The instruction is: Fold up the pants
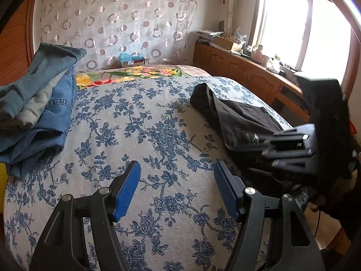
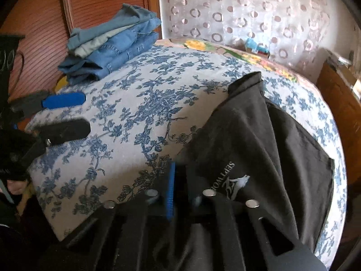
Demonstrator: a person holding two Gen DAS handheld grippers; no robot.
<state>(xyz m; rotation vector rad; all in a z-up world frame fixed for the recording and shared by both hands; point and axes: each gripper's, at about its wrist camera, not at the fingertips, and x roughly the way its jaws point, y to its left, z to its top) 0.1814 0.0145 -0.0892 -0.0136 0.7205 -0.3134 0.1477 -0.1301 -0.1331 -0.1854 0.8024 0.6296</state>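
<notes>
Ahead of the left gripper (image 1: 177, 178) with its ribbed blue pads (image 1: 126, 192) and black arms, the bed's pale grey sheet printed with blue flower sprays (image 1: 135, 122) spreads wide. Off to its left lies a stack of folded blue denim pants with one pale grey-green layer (image 1: 38, 103). To its right lie black fabric pants with a small white logo (image 2: 259, 149), at the tips of the black right gripper (image 2: 178, 180). Beyond the sheet runs a strip of bright cloth with yellow, red and green flowers (image 1: 126, 73), then a sheer whitish curtain dotted with pinkish rings and discs (image 1: 112, 18).
</notes>
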